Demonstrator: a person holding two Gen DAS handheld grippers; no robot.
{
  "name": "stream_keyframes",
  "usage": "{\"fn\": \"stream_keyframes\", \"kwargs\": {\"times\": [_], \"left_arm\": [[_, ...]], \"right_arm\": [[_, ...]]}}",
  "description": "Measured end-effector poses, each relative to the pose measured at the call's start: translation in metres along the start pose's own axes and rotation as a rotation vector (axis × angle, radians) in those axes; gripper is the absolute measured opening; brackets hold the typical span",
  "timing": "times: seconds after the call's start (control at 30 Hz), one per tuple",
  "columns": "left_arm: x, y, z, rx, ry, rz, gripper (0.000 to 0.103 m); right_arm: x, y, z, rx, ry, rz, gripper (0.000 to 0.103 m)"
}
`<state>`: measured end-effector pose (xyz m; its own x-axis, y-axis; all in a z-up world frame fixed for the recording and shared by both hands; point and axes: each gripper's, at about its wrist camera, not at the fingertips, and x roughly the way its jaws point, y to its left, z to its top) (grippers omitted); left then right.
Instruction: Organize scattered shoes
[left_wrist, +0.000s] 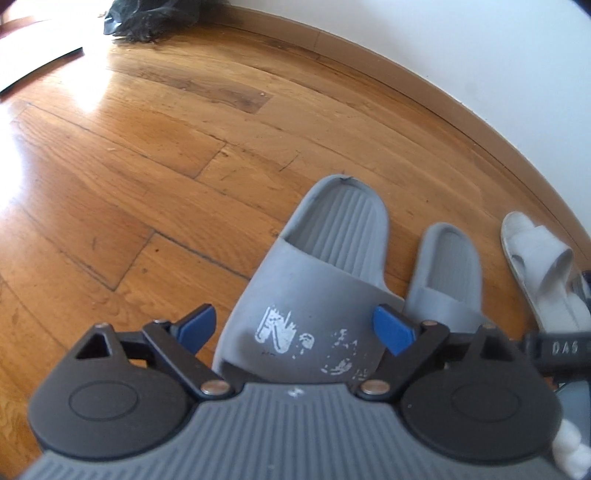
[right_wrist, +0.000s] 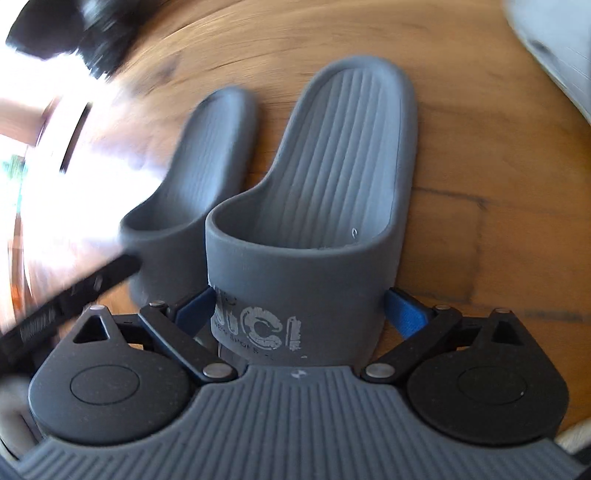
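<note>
Left gripper (left_wrist: 295, 328) fingers spread around grey slipper (left_wrist: 314, 295) | right gripper (right_wrist: 301, 310) fingers gripping second slipper (right_wrist: 314, 221) | white sandal (left_wrist: 539, 266) only left view

A wooden floor (left_wrist: 155, 155) of warm orange-brown planks fills most of the left wrist view, its boards marked with dark seams, scuffs and a darker stained patch (left_wrist: 221, 88) toward the far side. Strong light glares off the boards at the left, washing them nearly white. A wooden skirting board (left_wrist: 369, 62) runs along the far edge of the floor, curved by the lens, with a plain white wall (left_wrist: 461, 44) above it. Against the skirting at the top sits a crumpled black plastic bag (left_wrist: 147, 18). At the upper left lies a flat white panel with a dark edge (left_wrist: 37, 51); what it is cannot be told
</note>
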<state>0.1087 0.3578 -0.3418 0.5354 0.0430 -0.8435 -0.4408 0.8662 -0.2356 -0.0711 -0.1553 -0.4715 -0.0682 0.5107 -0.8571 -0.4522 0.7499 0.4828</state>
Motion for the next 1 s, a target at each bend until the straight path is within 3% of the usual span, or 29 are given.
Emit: {"fn": "stream_keyframes", "kwargs": {"times": [0.17, 0.27, 0.37, 0.5, 0.57, 0.73, 0.87, 0.9, 0.93, 1.0], "left_arm": [[0.004, -0.003, 0.007, 0.028, 0.009, 0.034, 0.089], [-0.022, 0.002, 0.006, 0.004, -0.039, 0.022, 0.090], [-0.053, 0.009, -0.001, -0.010, -0.069, 0.020, 0.091], [-0.084, 0.024, -0.018, -0.046, -0.092, 0.049, 0.091], [-0.094, 0.036, -0.030, -0.112, -0.094, 0.055, 0.091], [-0.113, 0.060, -0.054, -0.242, -0.096, 0.058, 0.091], [-0.119, 0.070, -0.050, -0.243, -0.090, 0.097, 0.092], [-0.120, 0.071, -0.049, -0.239, -0.085, 0.108, 0.092], [-0.120, 0.073, -0.046, -0.235, -0.074, 0.121, 0.092], [-0.120, 0.075, -0.042, -0.248, -0.075, 0.118, 0.092]], "right_arm": [[0.006, 0.011, 0.008, 0.017, -0.001, 0.012, 0.098], [-0.006, 0.017, 0.007, 0.011, -0.026, -0.027, 0.096], [-0.043, 0.014, 0.006, 0.040, -0.107, -0.036, 0.097], [-0.063, 0.019, 0.037, 0.097, -0.112, 0.075, 0.096], [-0.064, 0.039, 0.053, 0.003, -0.103, 0.099, 0.096], [-0.059, 0.067, 0.034, -0.209, -0.114, 0.071, 0.094], [-0.054, 0.088, 0.019, -0.379, -0.122, 0.048, 0.097], [-0.053, 0.094, 0.015, -0.421, -0.124, 0.042, 0.096], [-0.052, 0.099, 0.011, -0.464, -0.126, 0.036, 0.087], [-0.049, 0.110, 0.003, -0.548, -0.130, 0.024, 0.084]]}}
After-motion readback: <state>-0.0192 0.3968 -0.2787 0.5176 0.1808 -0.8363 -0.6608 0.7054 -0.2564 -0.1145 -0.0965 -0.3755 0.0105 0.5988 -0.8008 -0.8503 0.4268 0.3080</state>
